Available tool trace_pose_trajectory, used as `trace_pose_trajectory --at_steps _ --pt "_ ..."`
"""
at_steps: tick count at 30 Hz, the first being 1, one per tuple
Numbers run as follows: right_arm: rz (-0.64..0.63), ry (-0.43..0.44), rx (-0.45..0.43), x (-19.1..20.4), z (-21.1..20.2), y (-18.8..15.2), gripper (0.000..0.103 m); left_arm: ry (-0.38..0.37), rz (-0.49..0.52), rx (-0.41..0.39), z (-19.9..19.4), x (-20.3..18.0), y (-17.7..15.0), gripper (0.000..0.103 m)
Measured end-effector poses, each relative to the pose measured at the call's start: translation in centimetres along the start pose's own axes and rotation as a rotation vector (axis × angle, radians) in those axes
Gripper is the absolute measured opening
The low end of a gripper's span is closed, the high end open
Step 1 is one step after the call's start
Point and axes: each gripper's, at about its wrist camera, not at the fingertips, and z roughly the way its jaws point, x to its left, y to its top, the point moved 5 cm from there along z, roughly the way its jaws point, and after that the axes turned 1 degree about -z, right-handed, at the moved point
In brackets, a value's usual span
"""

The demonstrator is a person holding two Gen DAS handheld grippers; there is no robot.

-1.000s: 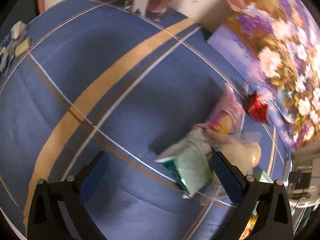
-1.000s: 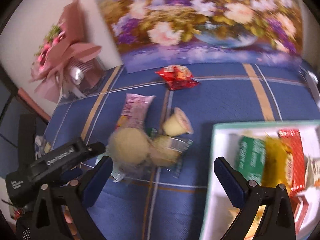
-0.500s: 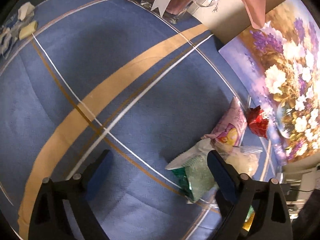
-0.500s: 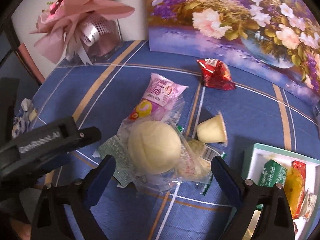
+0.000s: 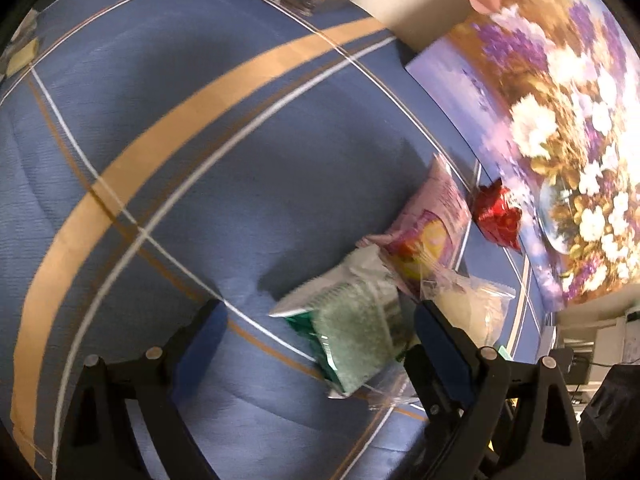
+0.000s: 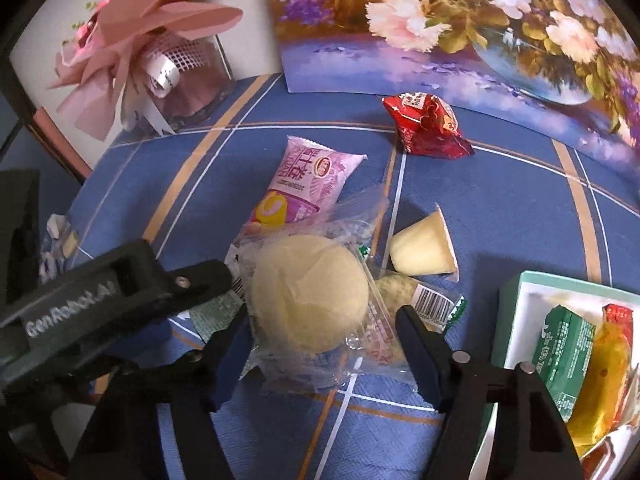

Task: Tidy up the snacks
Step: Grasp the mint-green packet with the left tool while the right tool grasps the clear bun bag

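Blue woven tablecloth (image 6: 500,216) bears round bun (image 6: 310,294) in crinkled clear wrap.

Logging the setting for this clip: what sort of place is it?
Probably a home table: a blue plaid tablecloth, a flower painting leaning on the wall, a pink wrapped bouquet, and loose snacks beside a snack box.

Black grippers (image 6: 324,344), seemingly blue-padded jaws

Home table, blue tablecloth (image 6: 500,208), flower painting (image 6: 460,20), bouquet (image 6: 152,40)
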Motion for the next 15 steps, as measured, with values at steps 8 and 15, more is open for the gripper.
trace_pose_trajectory --at_steps 8,15 --pt "0.031 -0.002 -0.006 -1.3 -0.6 -0.7 0.07 0.106 0.066 -0.026 0.6 -1.5 -0.8 0.084" --pt "0.045 0.004 -0.008 -1.6 -1.0 -1.4 0.069 0.05 0.084 -0.045 0.5 -2.8 -1.8 0.055"
